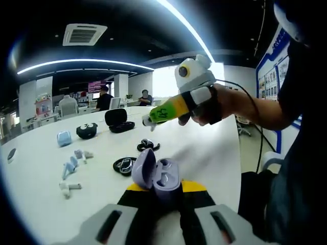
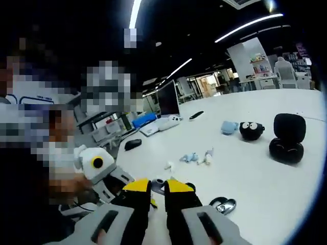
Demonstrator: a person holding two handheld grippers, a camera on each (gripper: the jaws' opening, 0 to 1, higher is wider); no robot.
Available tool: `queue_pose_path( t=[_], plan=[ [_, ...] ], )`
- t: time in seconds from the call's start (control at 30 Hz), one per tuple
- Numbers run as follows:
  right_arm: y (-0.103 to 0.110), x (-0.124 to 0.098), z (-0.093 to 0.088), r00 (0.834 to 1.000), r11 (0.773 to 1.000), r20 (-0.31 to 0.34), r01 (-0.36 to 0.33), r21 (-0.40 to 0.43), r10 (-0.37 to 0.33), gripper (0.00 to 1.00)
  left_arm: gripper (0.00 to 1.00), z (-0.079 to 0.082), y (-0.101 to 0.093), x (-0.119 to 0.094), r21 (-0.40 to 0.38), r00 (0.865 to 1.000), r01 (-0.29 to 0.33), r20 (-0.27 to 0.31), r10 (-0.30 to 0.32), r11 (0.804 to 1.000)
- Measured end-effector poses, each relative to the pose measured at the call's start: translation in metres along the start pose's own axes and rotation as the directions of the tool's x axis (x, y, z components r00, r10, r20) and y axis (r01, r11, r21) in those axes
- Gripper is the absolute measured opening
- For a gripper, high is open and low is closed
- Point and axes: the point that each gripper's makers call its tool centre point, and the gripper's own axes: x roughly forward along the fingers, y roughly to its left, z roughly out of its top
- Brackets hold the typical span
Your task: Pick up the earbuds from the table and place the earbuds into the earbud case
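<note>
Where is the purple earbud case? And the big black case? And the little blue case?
purple earbud case point(image 1: 155, 174), left gripper view, on its open lid.
big black case point(image 2: 287, 137), right gripper view, on its upright lid.
little blue case point(image 1: 64, 138), left gripper view, on its front.

open black case point(image 2: 287, 138), white table point(image 2: 265, 178), scattered earbuds point(image 2: 196, 156)

The tabletop point(image 1: 204, 148) is looking plain white all over. The open earbud case point(image 1: 156, 173) up front is showing a soft lavender, sitting against black jaws tipped in yellow. The right gripper point(image 1: 148, 121) is sporting a green-to-yellow band with dark markings, under a white body. Further back, a glossy black case point(image 2: 288, 137) is standing open, beside a black case with googly eyes point(image 2: 252, 130) and a pale blue case point(image 2: 230, 127).
</note>
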Motion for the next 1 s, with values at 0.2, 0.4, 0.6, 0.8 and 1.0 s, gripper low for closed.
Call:
queue_pose_path(
  t=[0.2, 0.4, 0.6, 0.8, 1.0],
  plan=[
    [0.001, -0.009, -0.021, 0.999, 1.0, -0.038, 0.01, 0.001, -0.01, 0.1, 0.19, 0.0, 0.001, 0.0, 0.0, 1.0, -0.001, 0.0, 0.001, 1.0],
    [0.004, -0.019, -0.043, 0.995, 0.998, -0.093, 0.016, -0.067, -0.022, 0.1, 0.19, 0.0, 0.001, 0.001, -0.002, 1.0, 0.0, 0.0, 0.0, 1.0],
    [0.011, -0.021, -0.056, 0.979, 0.981, -0.203, -0.006, -0.195, -0.034, 0.1, 0.19, 0.001, 0.001, 0.001, -0.003, 1.0, 0.0, 0.0, 0.0, 1.0],
    [0.01, -0.028, -0.069, 0.904, 0.939, -0.42, -0.077, -0.336, -0.076, 0.1, 0.19, 0.001, 0.0, 0.0, -0.003, 1.0, 0.0, -0.001, 0.0, 1.0],
    [0.013, -0.037, -0.083, 0.76, 0.909, -0.649, -0.253, -0.333, -0.026, 0.1, 0.19, 0.001, 0.0, 0.0, -0.003, 1.0, 0.0, 0.0, 0.0, 1.0]
  ],
)
